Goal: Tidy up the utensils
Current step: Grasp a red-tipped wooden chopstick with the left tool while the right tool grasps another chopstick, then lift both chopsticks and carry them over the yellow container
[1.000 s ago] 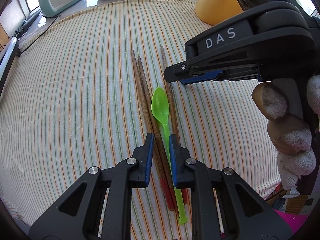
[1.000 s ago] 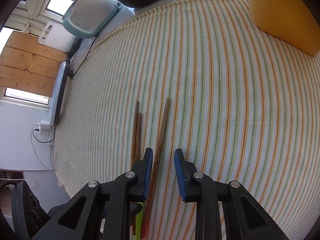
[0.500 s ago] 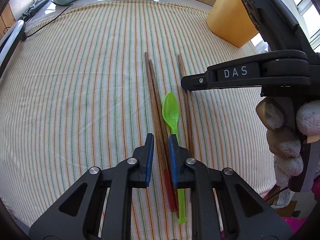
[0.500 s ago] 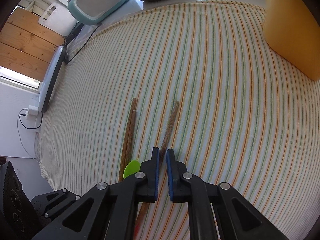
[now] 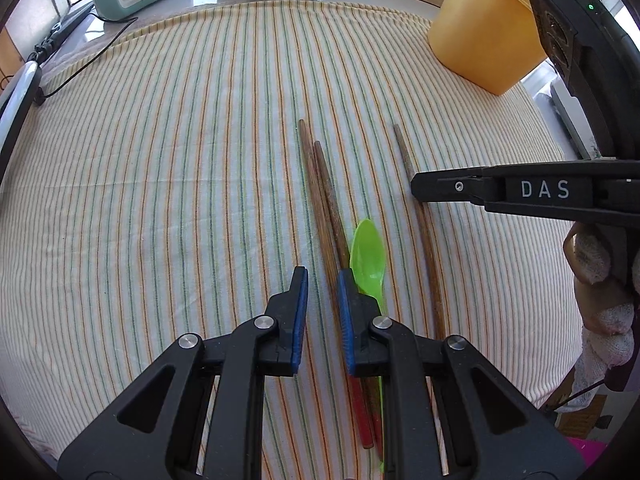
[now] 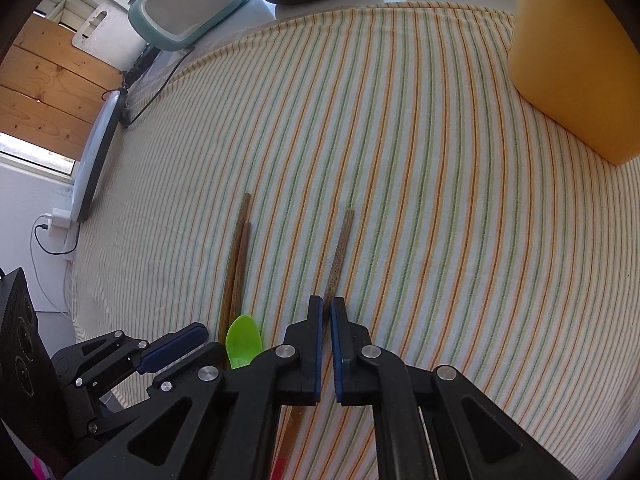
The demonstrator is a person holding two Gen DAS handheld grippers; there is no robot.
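On the striped tablecloth (image 5: 160,160), the right gripper (image 6: 326,312) pinches a lone wooden chopstick (image 6: 340,252) mid-length, seemingly firmly; it looks light, stiff and slick, while the left gripper (image 5: 322,284), slightly spread, straddles a chopstick pair (image 5: 324,200) beside a green spoon (image 5: 368,256).

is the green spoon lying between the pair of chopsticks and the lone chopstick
Yes, the green spoon lies on the cloth with the paired chopsticks on one side and the lone chopstick on the other.

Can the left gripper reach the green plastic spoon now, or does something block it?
Probably yes. The left gripper hovers beside the green plastic spoon, whose bowl lies uncovered. Two wooden chopsticks press close alongside, so they might get pinched too.
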